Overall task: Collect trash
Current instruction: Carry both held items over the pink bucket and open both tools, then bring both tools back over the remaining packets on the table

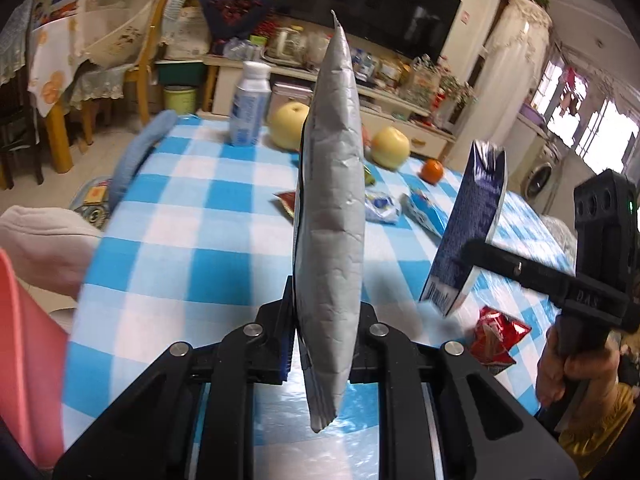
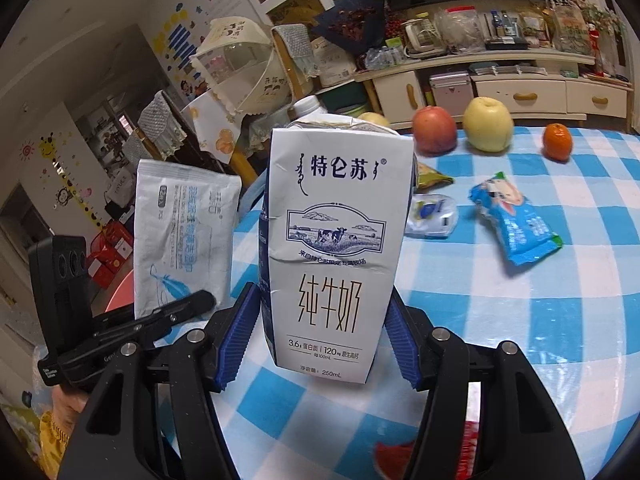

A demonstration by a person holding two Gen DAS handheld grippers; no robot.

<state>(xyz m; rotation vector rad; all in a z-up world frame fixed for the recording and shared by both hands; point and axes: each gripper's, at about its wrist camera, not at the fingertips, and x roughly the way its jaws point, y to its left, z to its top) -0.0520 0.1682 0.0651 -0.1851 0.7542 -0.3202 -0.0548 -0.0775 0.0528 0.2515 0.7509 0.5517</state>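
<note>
My left gripper [image 1: 324,312] is shut on a grey wet-wipe packet [image 1: 330,216] and holds it edge-on above the blue checked table [image 1: 192,216]. The packet also shows in the right wrist view [image 2: 180,240], at the left. My right gripper [image 2: 320,320] is shut on a white milk carton [image 2: 332,240], held upright above the table; the carton shows in the left wrist view [image 1: 468,236] at the right. More wrappers lie on the cloth: a red one [image 1: 496,332], a blue one [image 2: 516,224], a clear one [image 2: 432,216].
Two pears [image 1: 390,148], an apple [image 2: 434,128], an orange [image 2: 557,142] and a white bottle [image 1: 250,104] stand at the table's far edge. A pink bin rim [image 1: 24,344] is at the left, off the table. A chair [image 1: 132,68] and cabinet [image 2: 520,96] stand beyond.
</note>
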